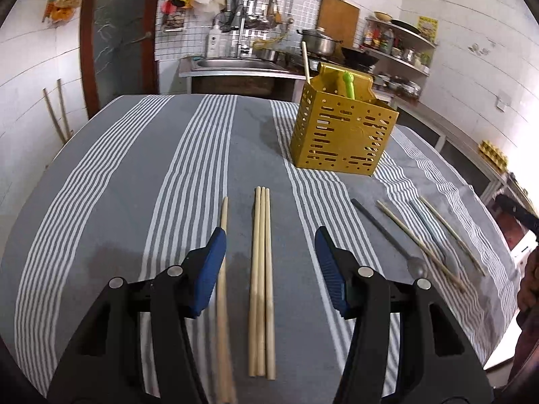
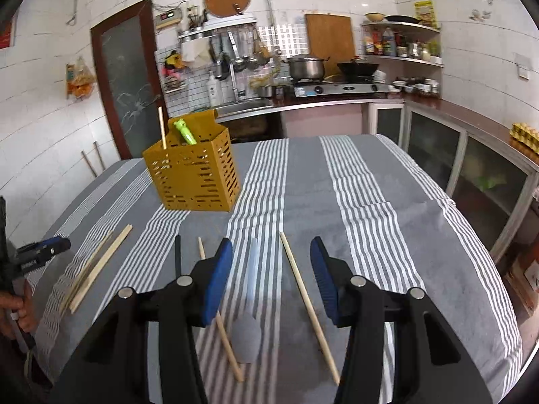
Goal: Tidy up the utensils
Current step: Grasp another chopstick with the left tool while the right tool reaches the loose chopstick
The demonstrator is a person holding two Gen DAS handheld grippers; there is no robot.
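Both my tongs gape with nothing between the pads: left tongs (image 1: 269, 252) over the three chopsticks (image 1: 262, 279), right tongs (image 2: 271, 262) over the pale spoon (image 2: 248, 320), probably lining up grabs for the yellow holder (image 1: 343, 134).

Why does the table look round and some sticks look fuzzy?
Both wrist views use fisheye lenses, bending the striped grey tablecloth; left view: the single wooden chopstick smears near the bottom edge; right view: the pale translucent spoon looks blurred.
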